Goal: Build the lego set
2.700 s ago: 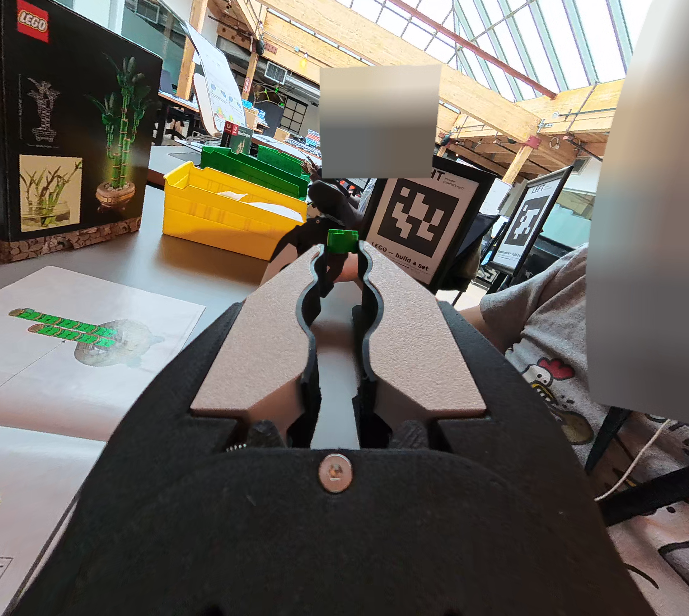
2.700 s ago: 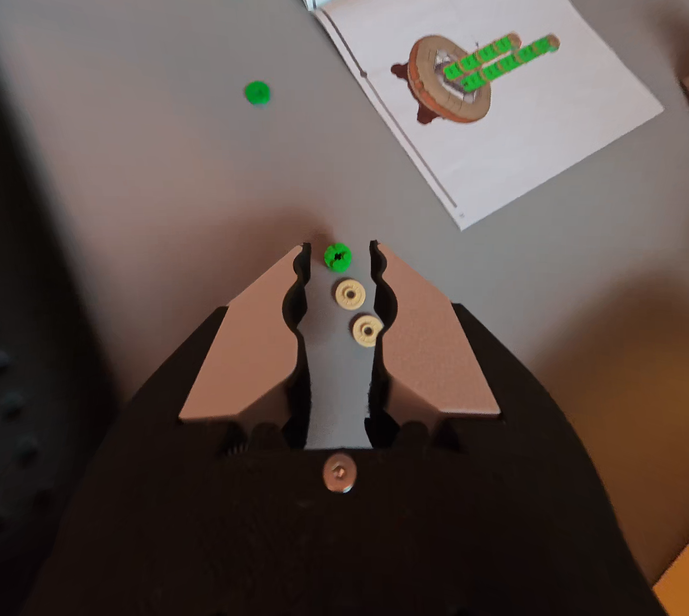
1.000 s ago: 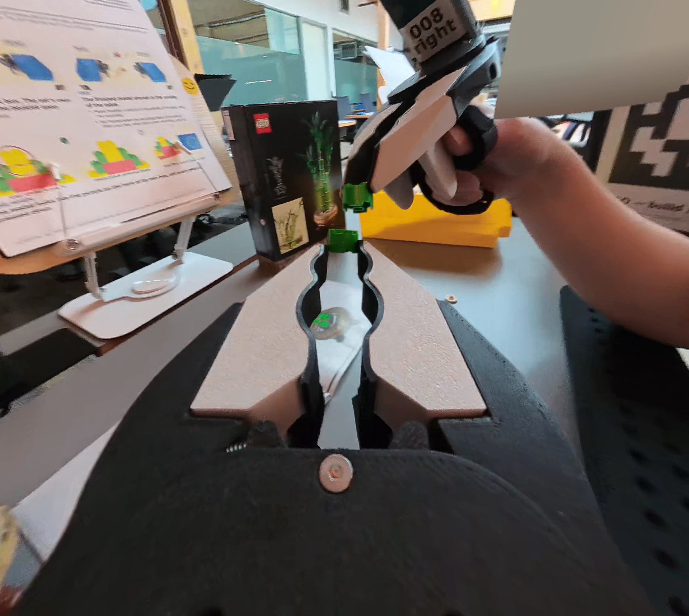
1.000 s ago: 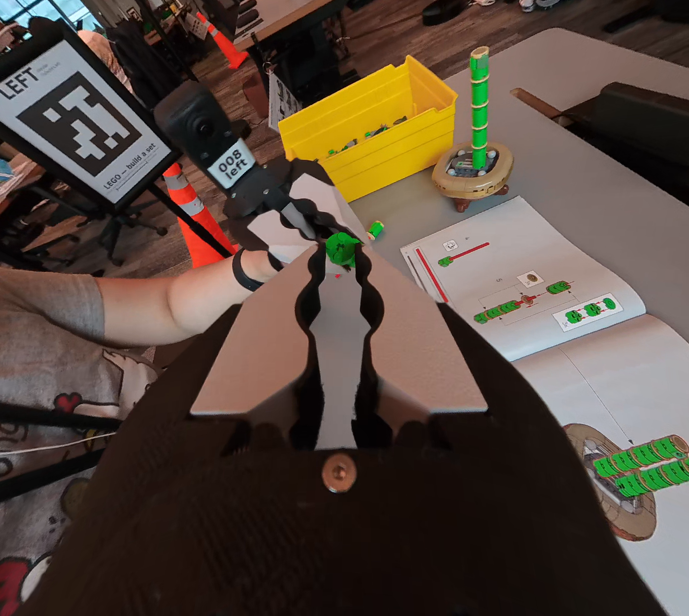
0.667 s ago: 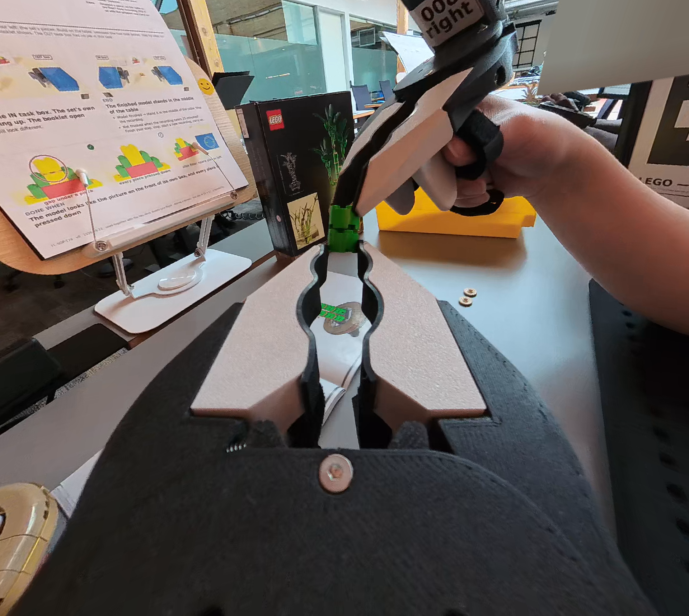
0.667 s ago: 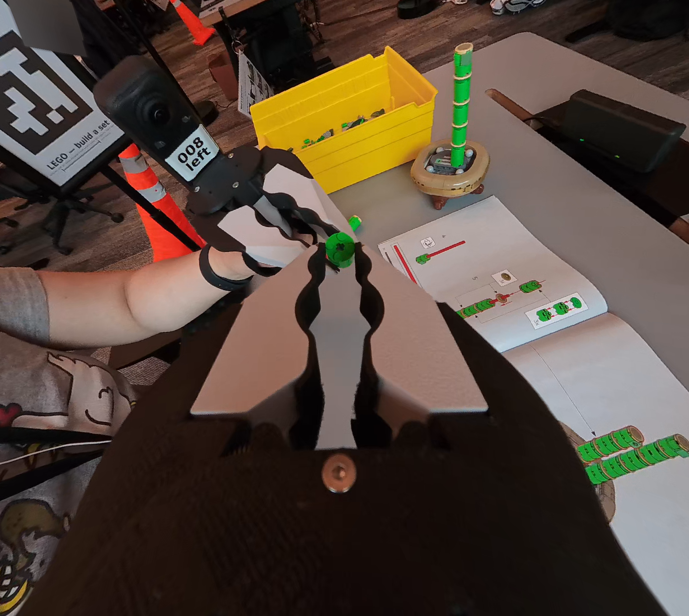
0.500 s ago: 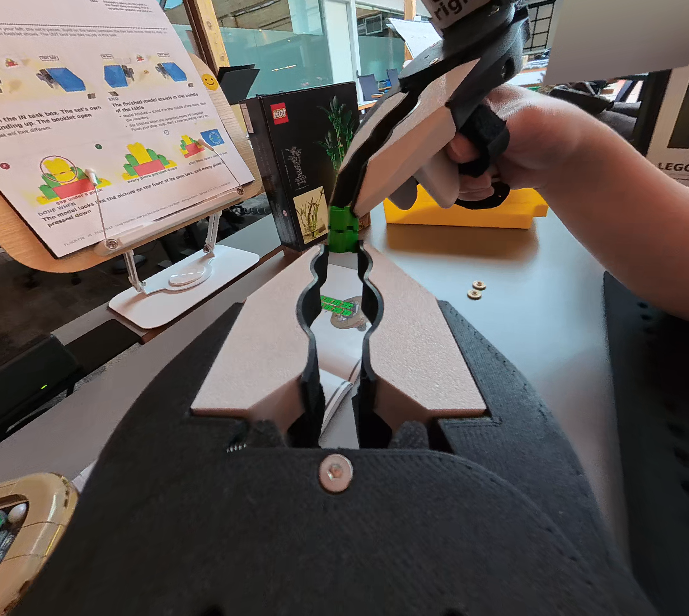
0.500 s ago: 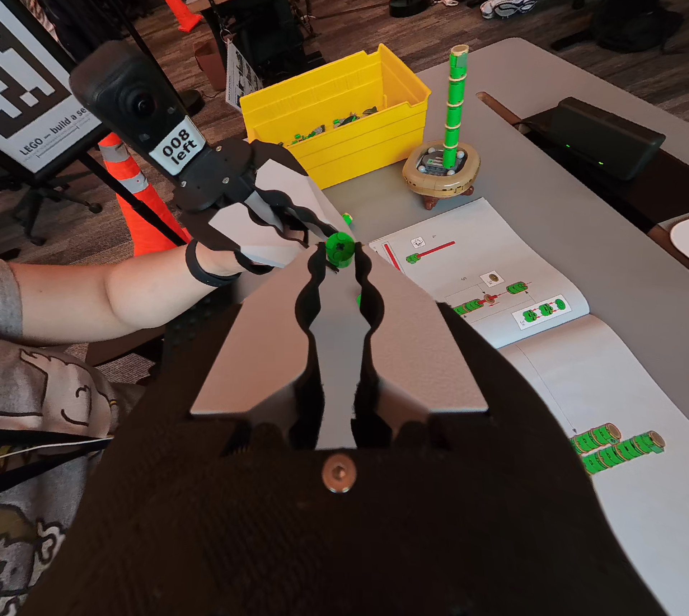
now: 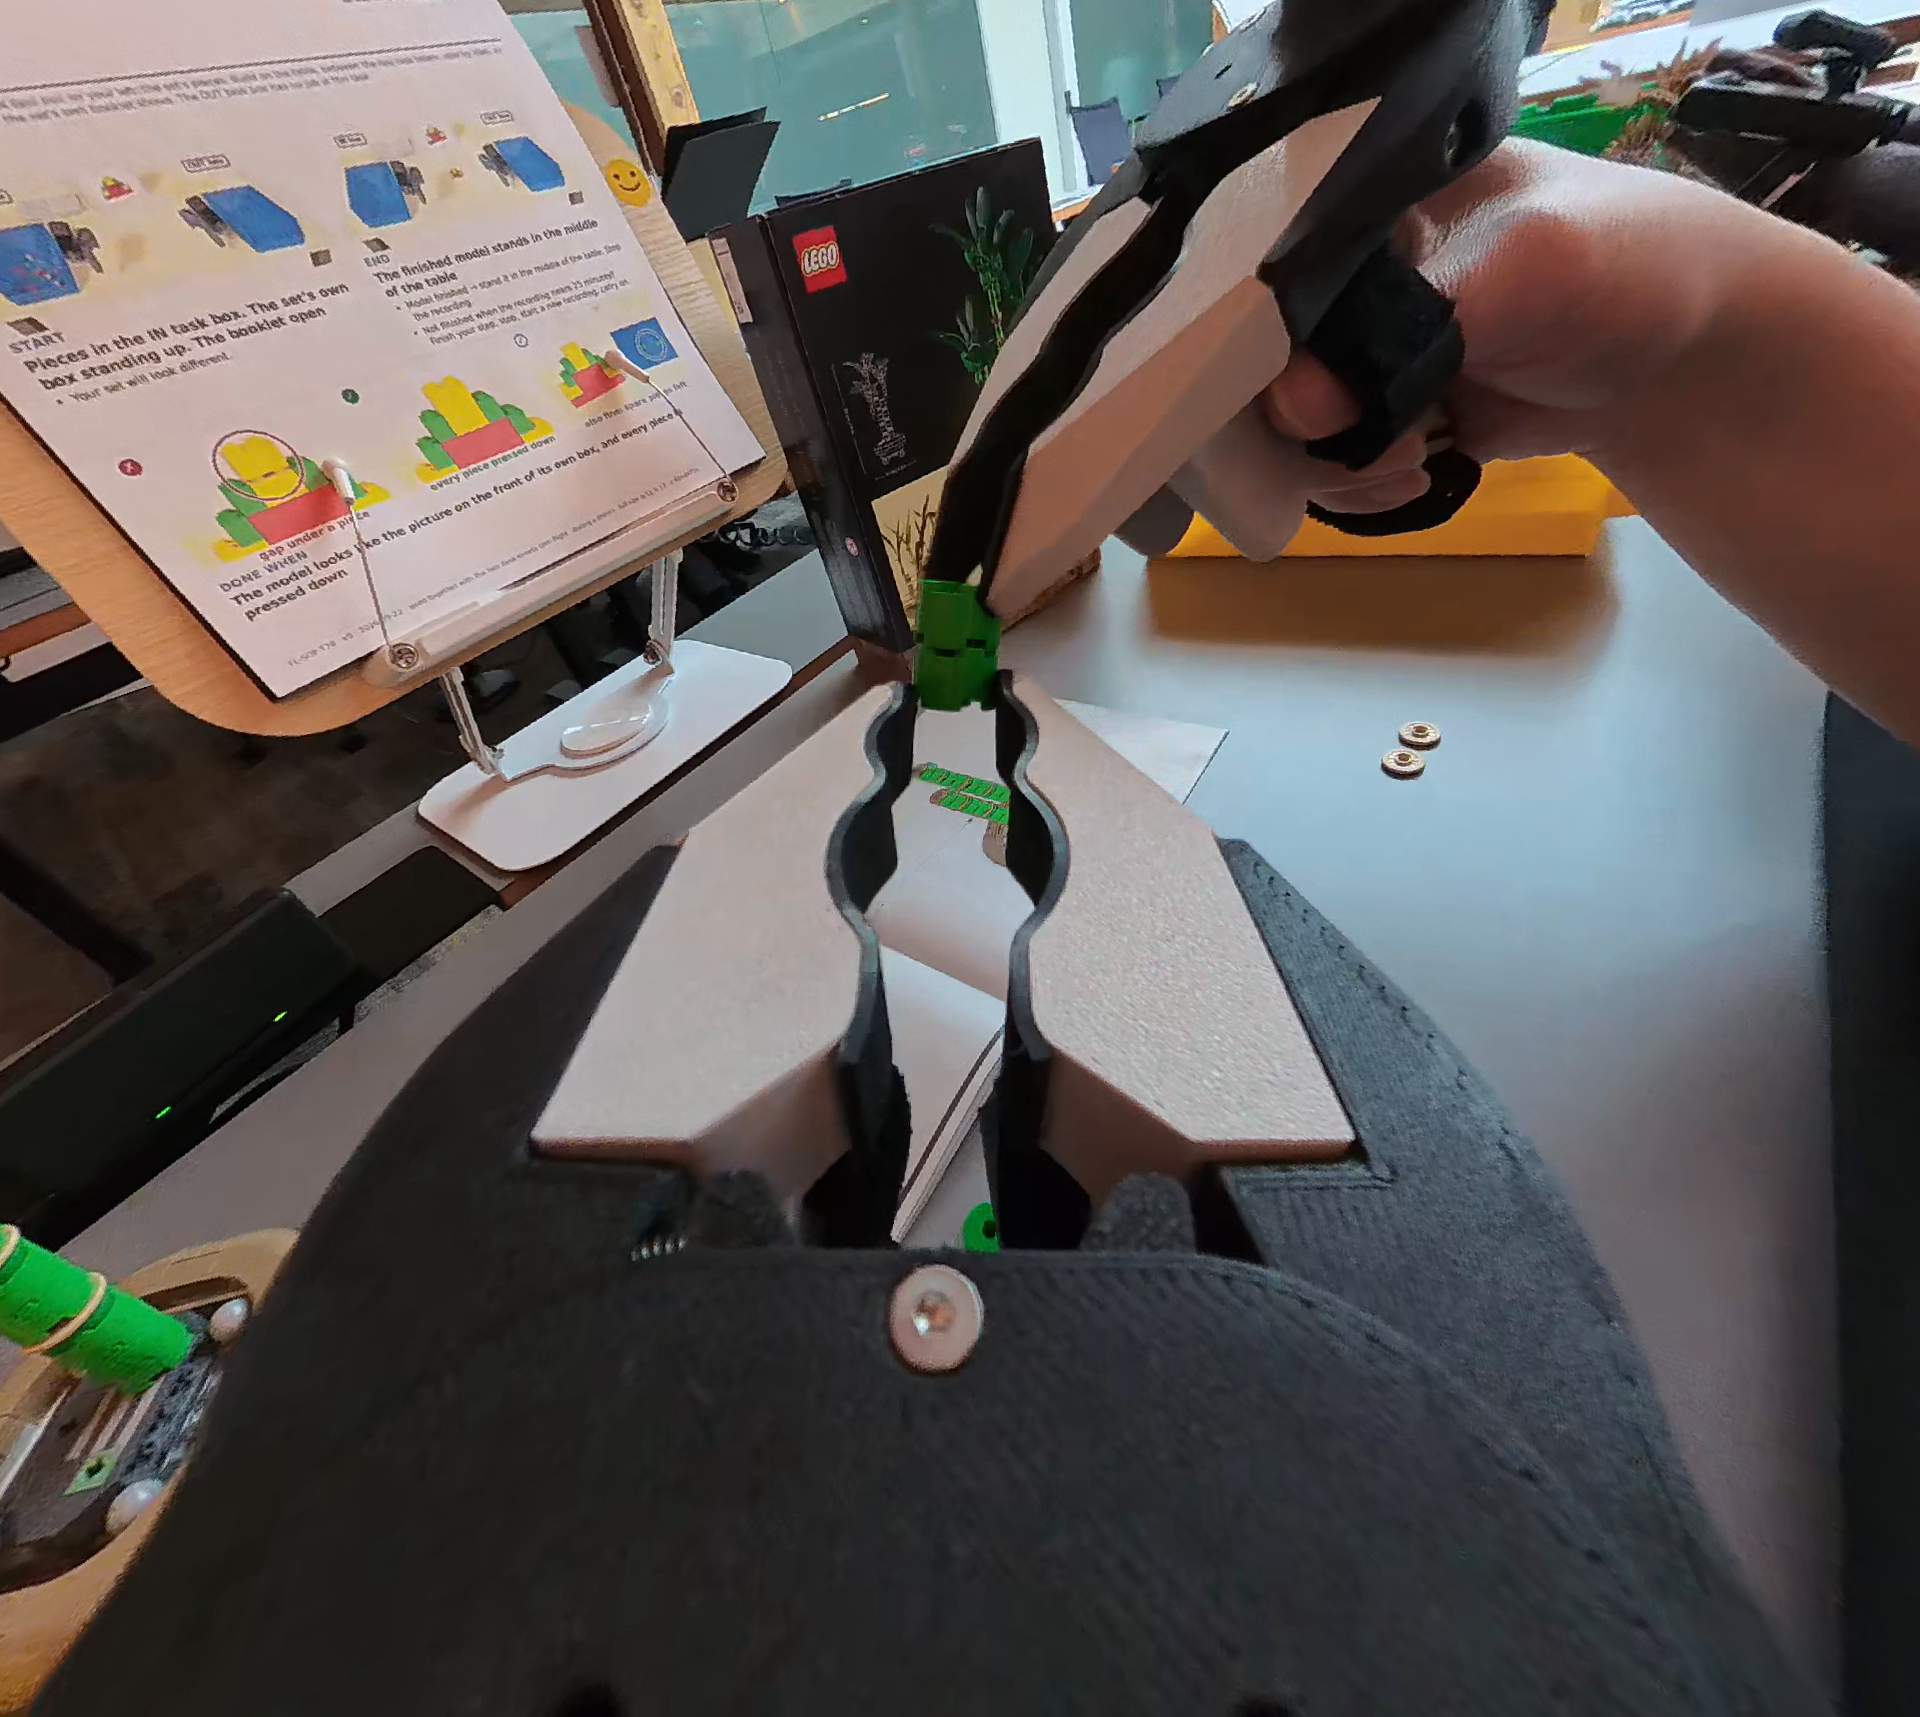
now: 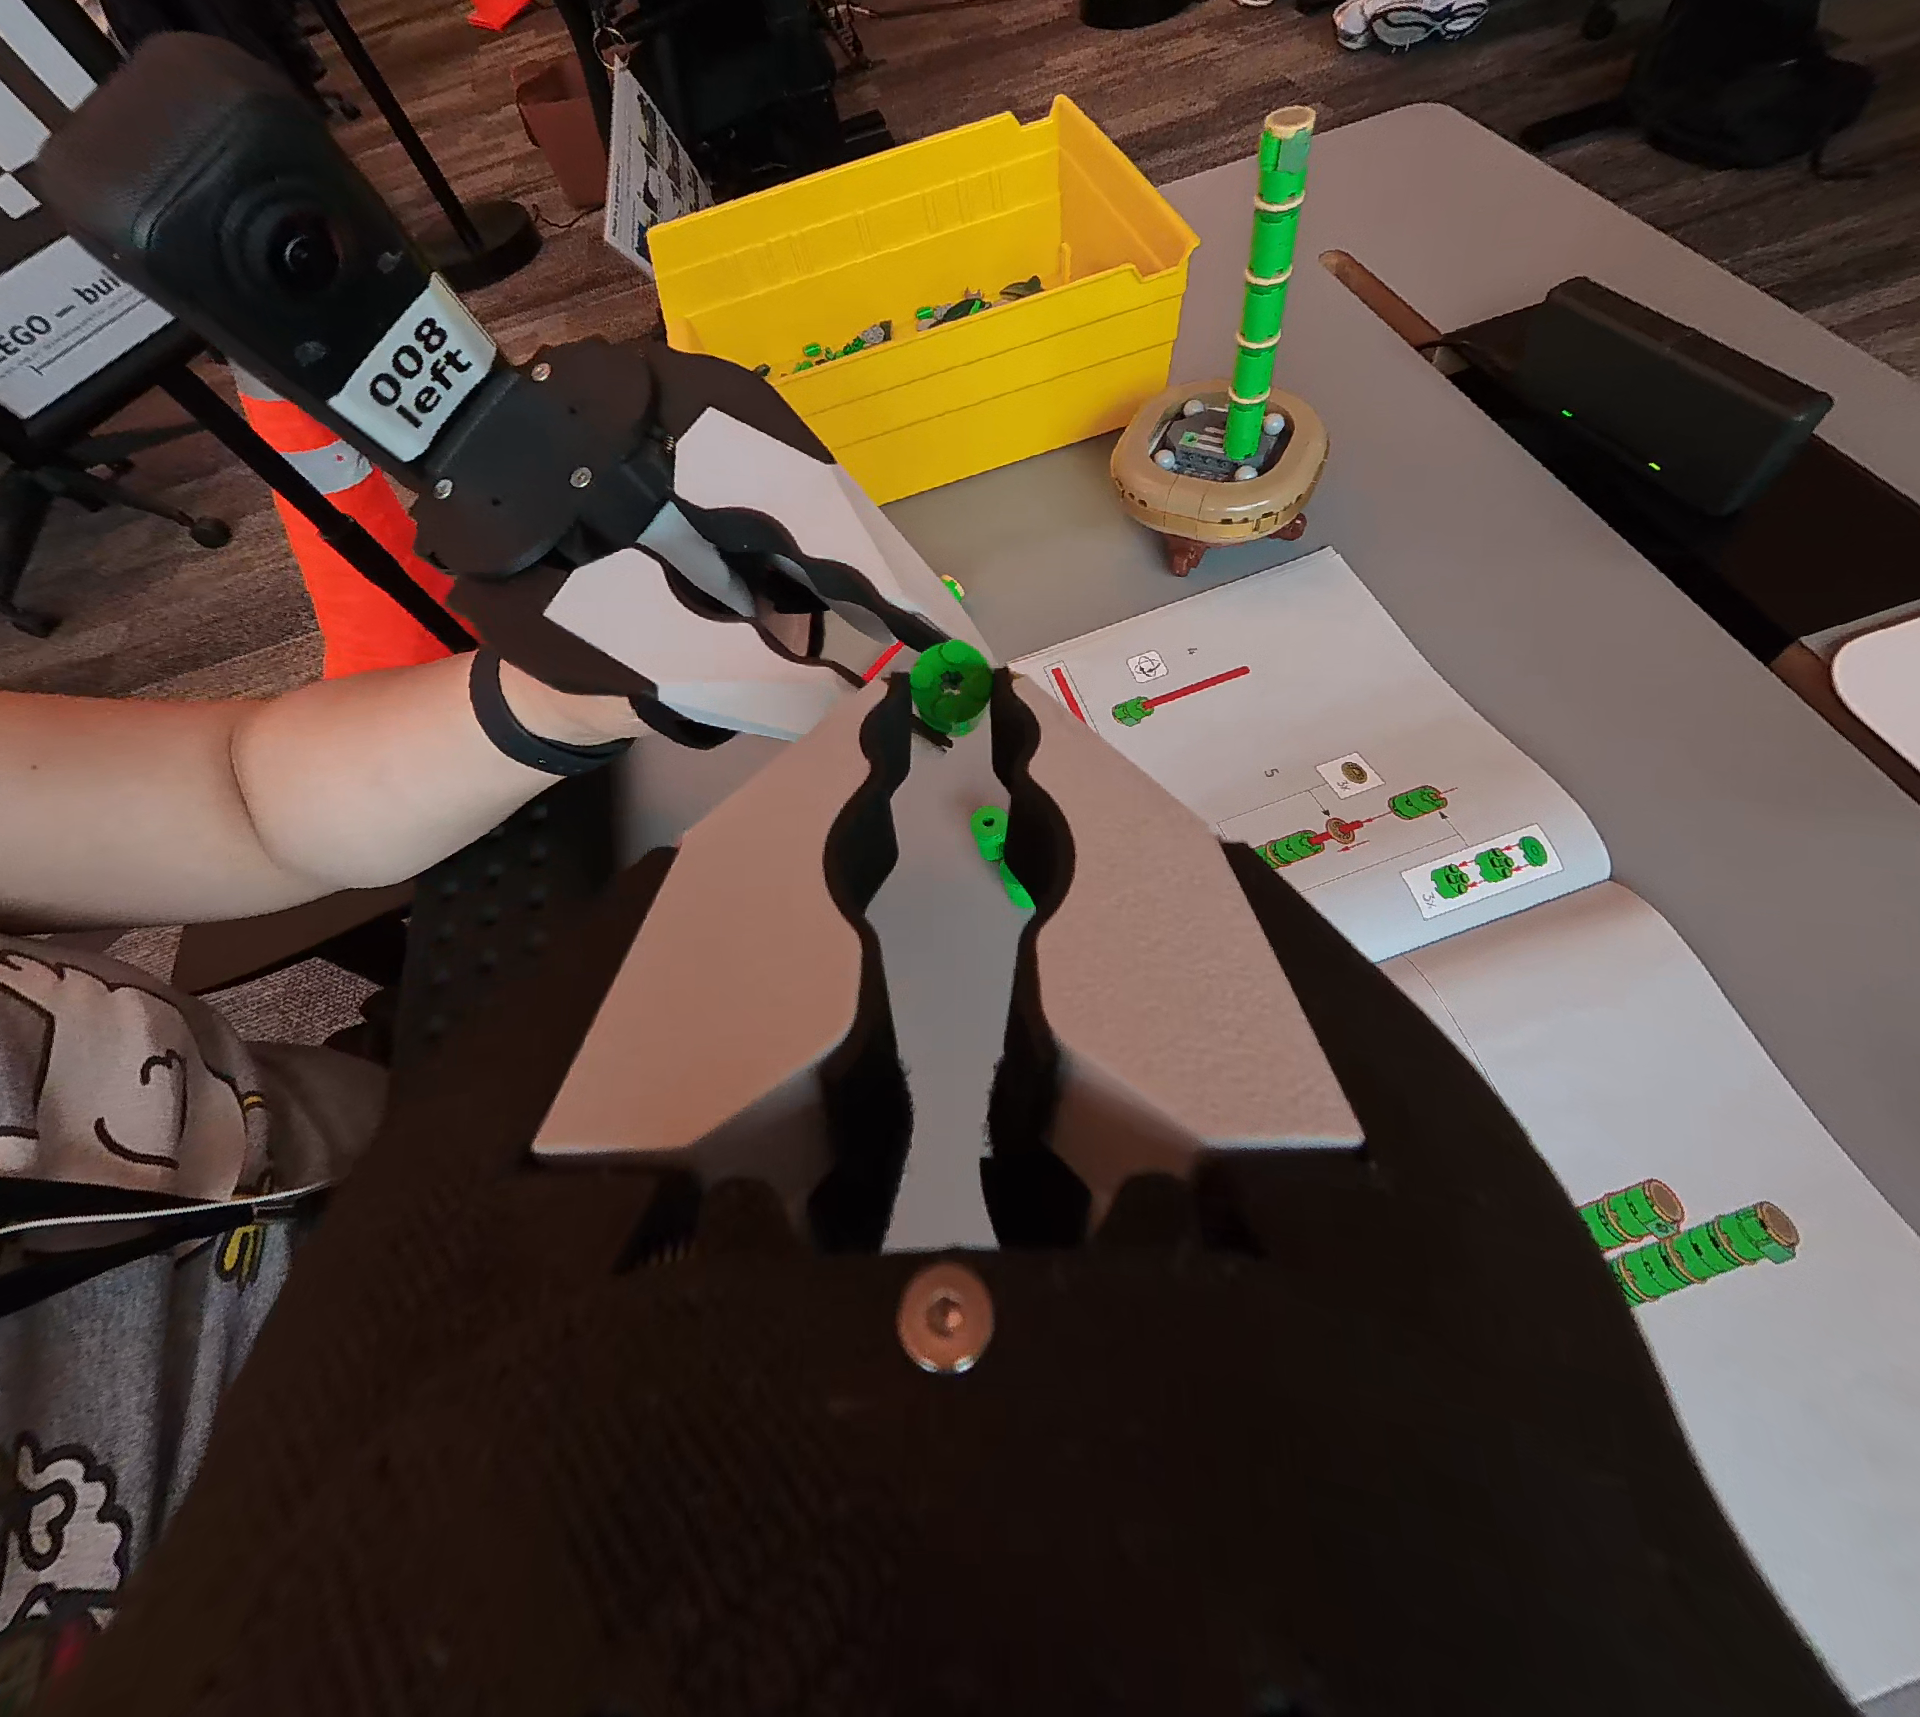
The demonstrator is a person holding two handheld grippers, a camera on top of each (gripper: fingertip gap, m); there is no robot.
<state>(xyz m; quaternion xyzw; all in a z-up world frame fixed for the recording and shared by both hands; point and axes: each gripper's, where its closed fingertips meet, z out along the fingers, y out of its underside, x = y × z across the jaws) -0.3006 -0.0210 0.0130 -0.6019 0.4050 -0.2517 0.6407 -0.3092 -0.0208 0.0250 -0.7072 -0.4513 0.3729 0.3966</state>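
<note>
Pinching stacked round green bricks (image 9: 954,647) end to end: left gripper (image 9: 954,703) below, right gripper (image 9: 961,595) above, jaws nearly closed. Hanging above bare grey tabletop (image 9: 1558,836), well apart from yellow plastic bin (image 10: 935,317).

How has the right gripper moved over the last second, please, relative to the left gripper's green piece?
Yes: in the left wrist view the right gripper came down, so its green piece now sits against the left gripper's green piece.

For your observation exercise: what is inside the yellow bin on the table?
In the right wrist view, the yellow bin holds a scatter of small green and grey pieces along its floor. Its front wall hides the nearer part of the floor.
</note>
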